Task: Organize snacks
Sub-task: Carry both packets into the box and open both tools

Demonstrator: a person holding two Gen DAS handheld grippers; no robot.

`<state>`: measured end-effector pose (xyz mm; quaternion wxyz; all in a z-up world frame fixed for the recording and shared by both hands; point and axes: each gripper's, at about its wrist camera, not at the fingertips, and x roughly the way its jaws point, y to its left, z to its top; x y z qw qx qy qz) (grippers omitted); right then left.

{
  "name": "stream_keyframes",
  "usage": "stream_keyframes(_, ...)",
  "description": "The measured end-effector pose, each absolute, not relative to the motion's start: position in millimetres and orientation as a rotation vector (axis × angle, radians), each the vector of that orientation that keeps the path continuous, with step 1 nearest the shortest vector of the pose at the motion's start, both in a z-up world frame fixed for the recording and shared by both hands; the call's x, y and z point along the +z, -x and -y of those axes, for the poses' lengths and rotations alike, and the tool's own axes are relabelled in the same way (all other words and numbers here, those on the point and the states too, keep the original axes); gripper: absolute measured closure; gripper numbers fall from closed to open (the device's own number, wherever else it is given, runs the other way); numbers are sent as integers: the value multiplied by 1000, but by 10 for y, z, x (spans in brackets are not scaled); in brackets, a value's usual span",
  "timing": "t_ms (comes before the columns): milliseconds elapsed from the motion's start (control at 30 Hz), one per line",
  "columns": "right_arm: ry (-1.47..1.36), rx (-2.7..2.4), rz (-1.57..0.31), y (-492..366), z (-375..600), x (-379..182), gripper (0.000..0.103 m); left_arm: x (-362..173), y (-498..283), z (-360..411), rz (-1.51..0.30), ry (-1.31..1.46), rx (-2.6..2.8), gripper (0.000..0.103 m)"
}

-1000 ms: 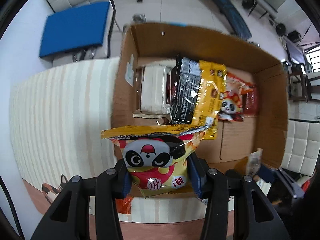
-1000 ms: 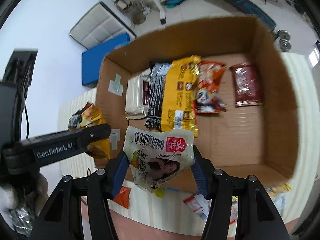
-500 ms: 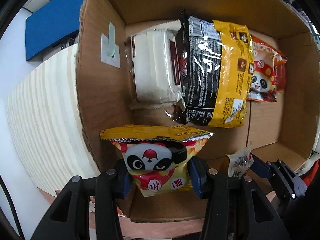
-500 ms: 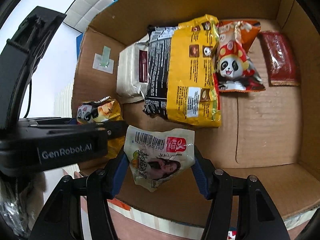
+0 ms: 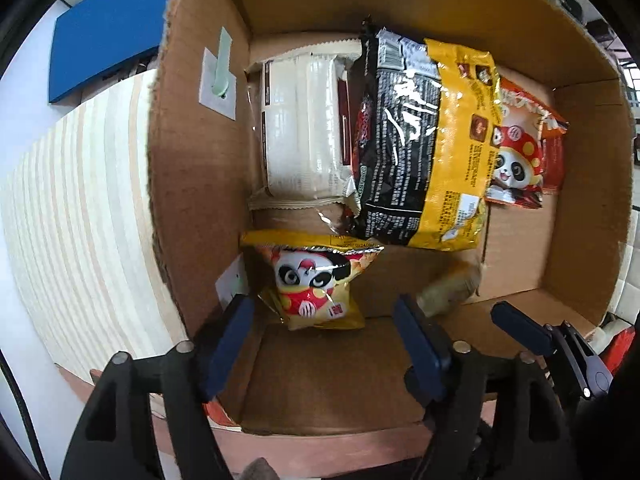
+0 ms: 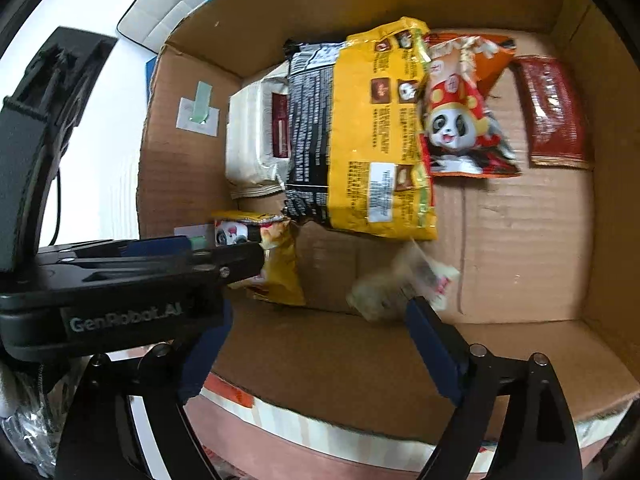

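A cardboard box (image 5: 200, 160) (image 6: 520, 340) holds several snack packs. My left gripper (image 5: 324, 320) is open above the box's near left corner. The yellow panda snack bag (image 5: 316, 284) lies free on the box floor just beyond its fingers; it also shows in the right wrist view (image 6: 276, 264). My right gripper (image 6: 316, 336) is open over the near side. The small white snack packet (image 6: 404, 284) is blurred just beyond its right finger, clear of the pads; it also shows blurred in the left wrist view (image 5: 448, 284).
Farther in the box lie a white pack (image 5: 300, 120), a black-and-yellow bag (image 5: 424, 140) (image 6: 360, 140), a red panda bag (image 6: 460, 120) and a dark red sachet (image 6: 556, 116). The striped tabletop (image 5: 80, 200) lies left of the box. More packets lie by the box's near edge.
Both grippers opened. The yellow panda bag dropped from the left gripper into the box's near left corner. The white packet left the right gripper and is falling or landing, blurred.
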<state>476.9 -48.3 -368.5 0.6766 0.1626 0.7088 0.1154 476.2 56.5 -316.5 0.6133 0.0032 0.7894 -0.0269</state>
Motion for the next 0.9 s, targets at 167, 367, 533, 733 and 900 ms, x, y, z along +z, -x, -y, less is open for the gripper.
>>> stream_keyframes(167, -247, 168, -1553, -4691, 594, -3504, 10, -2999, -4604, -530, -1756, 21, -56, 28)
stream_keyframes(367, -142, 89, -1475, -4500, 758, -3211, 10, -2700, -4312, -534, -1633, 58, -37, 28)
stream_keyframes(533, -94, 68, -1414, -4344, 856, -2968, 7, -2410, -4072, -530, -1530, 64, -32, 28)
stream_keyframes(733, -62, 44, -1316, -4071, 929, -2600, 6, -2088, -3847, -483, -1409, 39, -8, 28)
stream_keyframes(900, -9, 22, -1202, -3787, 938, -2267, 6, -1821, -3601, -443, -1298, 31, -13, 28)
